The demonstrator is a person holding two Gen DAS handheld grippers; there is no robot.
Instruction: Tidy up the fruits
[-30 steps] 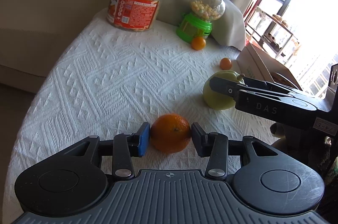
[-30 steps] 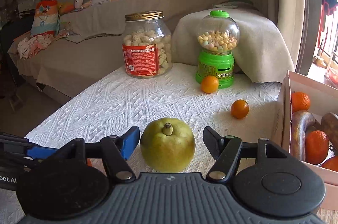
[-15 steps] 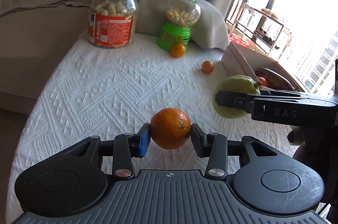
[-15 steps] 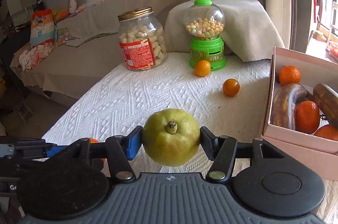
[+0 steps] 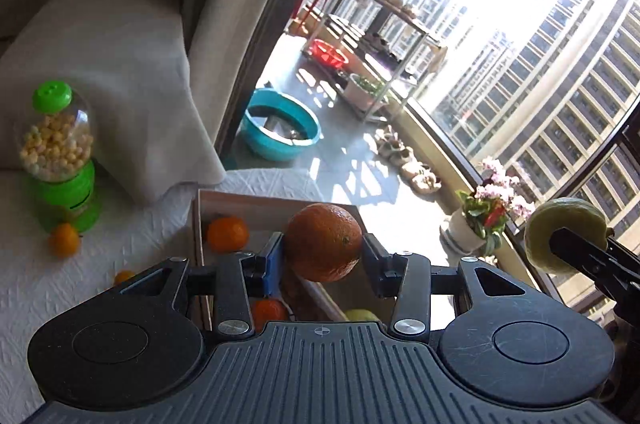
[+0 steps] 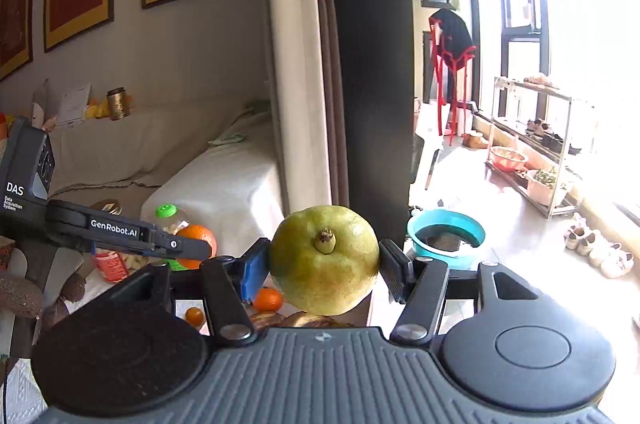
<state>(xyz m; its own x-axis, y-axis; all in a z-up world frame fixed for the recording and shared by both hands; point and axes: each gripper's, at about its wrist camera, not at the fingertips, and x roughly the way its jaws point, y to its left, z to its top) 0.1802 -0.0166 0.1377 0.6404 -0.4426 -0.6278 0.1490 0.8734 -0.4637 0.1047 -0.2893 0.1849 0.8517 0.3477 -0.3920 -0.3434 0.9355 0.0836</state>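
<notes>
A large orange (image 5: pixel 323 242) hangs in the air, with my left gripper (image 5: pixel 324 262) shut on it, above the open cardboard box (image 5: pixel 197 224). The box holds a tangerine (image 5: pixel 227 233), another tangerine (image 5: pixel 269 310) and a green fruit (image 5: pixel 362 315). A round yellow-green fruit (image 6: pixel 324 260) is clamped between the pads of my right gripper (image 6: pixel 325 270), also in the air. In the left wrist view that fruit (image 5: pixel 560 232) floats to the right of the box. In the right wrist view the held orange (image 6: pixel 200 236) shows at left, and brown bananas (image 6: pixel 304 320) lie below.
A green candy dispenser (image 5: pixel 58 152) stands on the white tablecloth (image 5: pixel 32 288) left of the box, with two small oranges (image 5: pixel 64 239) near it. A covered cushion (image 5: pixel 120 84) lies behind. Beyond the table edge are a teal basin (image 5: pixel 280 128), a rack and a potted plant (image 5: pixel 480 220).
Both grippers closed on their fruits, lifted them off the table and swung right towards the box. The views now face the window instead of the jar and the tabletop.
</notes>
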